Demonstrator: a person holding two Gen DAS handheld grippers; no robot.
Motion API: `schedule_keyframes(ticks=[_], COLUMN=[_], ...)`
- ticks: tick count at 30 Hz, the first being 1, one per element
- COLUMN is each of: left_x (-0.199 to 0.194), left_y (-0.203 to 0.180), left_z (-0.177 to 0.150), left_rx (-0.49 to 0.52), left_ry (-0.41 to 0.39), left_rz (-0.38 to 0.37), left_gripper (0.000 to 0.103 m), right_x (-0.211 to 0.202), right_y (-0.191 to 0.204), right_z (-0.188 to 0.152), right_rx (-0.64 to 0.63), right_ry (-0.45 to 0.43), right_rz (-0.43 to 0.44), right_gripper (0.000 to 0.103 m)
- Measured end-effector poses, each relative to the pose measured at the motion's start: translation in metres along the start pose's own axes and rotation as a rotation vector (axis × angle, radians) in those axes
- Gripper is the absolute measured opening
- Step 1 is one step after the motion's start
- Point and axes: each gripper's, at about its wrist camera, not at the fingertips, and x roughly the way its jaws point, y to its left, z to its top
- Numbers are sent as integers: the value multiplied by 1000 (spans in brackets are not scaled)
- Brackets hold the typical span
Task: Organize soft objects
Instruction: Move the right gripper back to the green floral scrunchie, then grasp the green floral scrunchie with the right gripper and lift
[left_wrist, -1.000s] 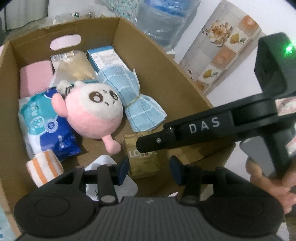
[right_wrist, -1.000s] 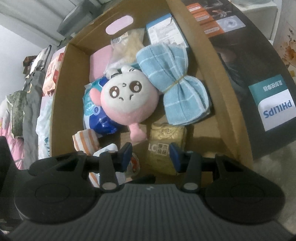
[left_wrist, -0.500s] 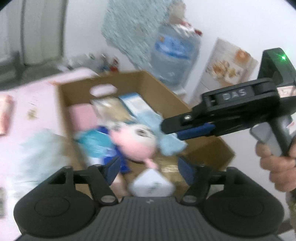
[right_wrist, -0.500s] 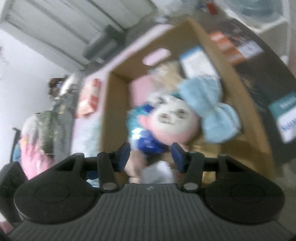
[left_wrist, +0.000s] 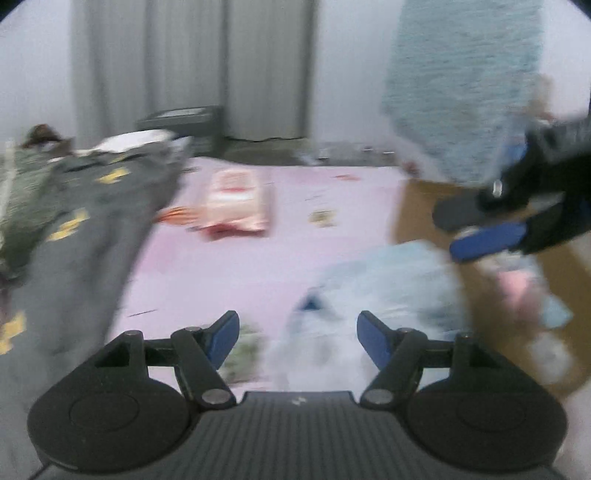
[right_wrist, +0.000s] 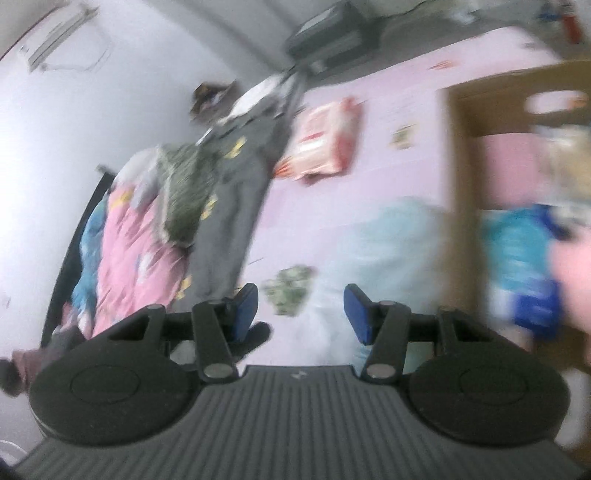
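Both views are motion-blurred. My left gripper (left_wrist: 298, 338) is open with nothing between its blue pads, over a pink bed sheet (left_wrist: 229, 266). A pale blue soft bundle (left_wrist: 388, 273) lies just ahead of it to the right, against the cardboard box (left_wrist: 417, 199). The pink plush (left_wrist: 517, 288) shows as a blur inside the box. My right gripper (right_wrist: 301, 310) is open and empty too; it hovers near the box (right_wrist: 465, 155) with the same bundle (right_wrist: 391, 236) ahead. It also appears at the right of the left wrist view (left_wrist: 469, 227).
A pile of grey and green clothes (left_wrist: 74, 206) covers the left of the bed. A pink-and-red pack (left_wrist: 236, 199) and a small green patterned item (right_wrist: 290, 290) lie on the sheet. A blue pack (right_wrist: 524, 258) sits in the box. Grey curtains hang behind.
Both grippers have swung left and up, away from over the box toward the pink sheet. The left jaws stand wider than a second ago, the right slightly wider.
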Motion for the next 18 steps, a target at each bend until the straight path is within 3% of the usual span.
schedule_keyframes(ticks=[6, 13, 18], left_x=[25, 66, 94], left_y=[42, 67, 82], left_z=[-17, -30, -37], left_rx=[-52, -100, -157], left_ry=[20, 80, 139], left_rz=[58, 29, -17], left_gripper=[69, 59, 44], right_x=[104, 210, 250], right_y=[44, 49, 40], right_z=[27, 39, 36], right_rx=[-50, -92, -126], right_ry=[141, 277, 324], right_rz=[9, -130, -224], right_gripper=[51, 51, 51])
